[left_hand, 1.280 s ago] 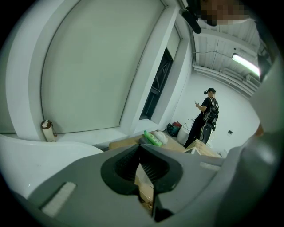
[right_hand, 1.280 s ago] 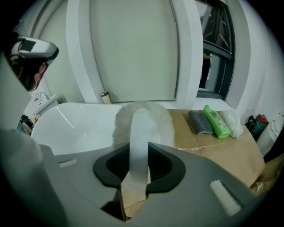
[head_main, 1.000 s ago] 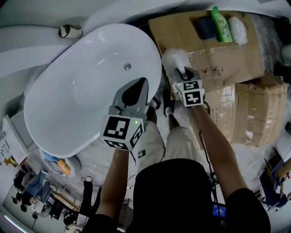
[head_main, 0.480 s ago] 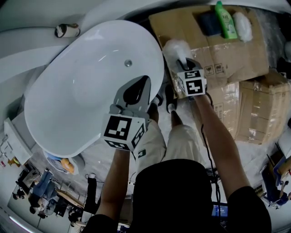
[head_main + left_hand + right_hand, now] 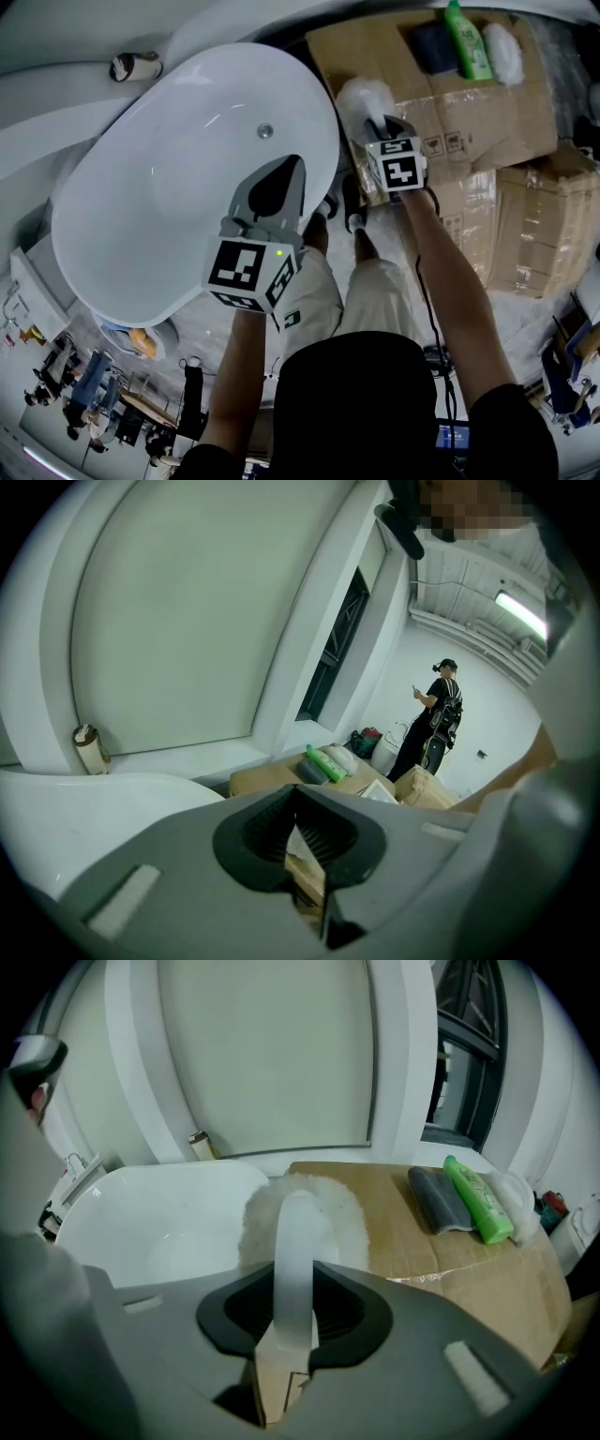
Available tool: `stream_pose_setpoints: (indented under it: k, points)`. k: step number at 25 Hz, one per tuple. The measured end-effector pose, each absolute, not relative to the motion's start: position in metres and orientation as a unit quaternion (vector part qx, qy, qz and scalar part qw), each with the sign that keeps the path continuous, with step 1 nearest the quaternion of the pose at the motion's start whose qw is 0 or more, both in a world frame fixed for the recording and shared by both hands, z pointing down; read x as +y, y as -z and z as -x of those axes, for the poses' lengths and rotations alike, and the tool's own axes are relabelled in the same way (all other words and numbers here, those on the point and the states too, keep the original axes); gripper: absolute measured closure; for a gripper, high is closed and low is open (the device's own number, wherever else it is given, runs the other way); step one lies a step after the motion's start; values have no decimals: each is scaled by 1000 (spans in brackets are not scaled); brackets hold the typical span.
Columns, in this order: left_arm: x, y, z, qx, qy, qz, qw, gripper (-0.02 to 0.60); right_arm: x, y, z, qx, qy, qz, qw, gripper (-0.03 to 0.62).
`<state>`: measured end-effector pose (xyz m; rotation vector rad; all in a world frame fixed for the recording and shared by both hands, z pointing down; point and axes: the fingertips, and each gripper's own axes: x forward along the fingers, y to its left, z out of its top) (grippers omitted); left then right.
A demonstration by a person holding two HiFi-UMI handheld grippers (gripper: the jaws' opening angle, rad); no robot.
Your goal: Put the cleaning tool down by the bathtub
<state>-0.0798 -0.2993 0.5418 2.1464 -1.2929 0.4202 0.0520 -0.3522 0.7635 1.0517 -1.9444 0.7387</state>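
Currently right gripper (image 5: 292,1286) jaws clamp the cleaning tool (image 5: 302,1206) handle, while left gripper (image 5: 298,797) jaws sit together

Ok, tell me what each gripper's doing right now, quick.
Left gripper: closed, nothing held.
Right gripper: closed on the white handle of the cleaning tool.
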Motion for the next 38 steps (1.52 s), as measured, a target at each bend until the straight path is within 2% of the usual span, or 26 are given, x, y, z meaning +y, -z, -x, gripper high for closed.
stream_pose_setpoints:
  k: [26,38]
  points:
    - [-301,-544,68,-487,-155,-805,302,583,-364,-770,-66,-758,-306,-430,385,502]
    - [-299,-543,62,-487,-164,-804,300,583,-365,-765,-69,-765,-296,-421,387,479]
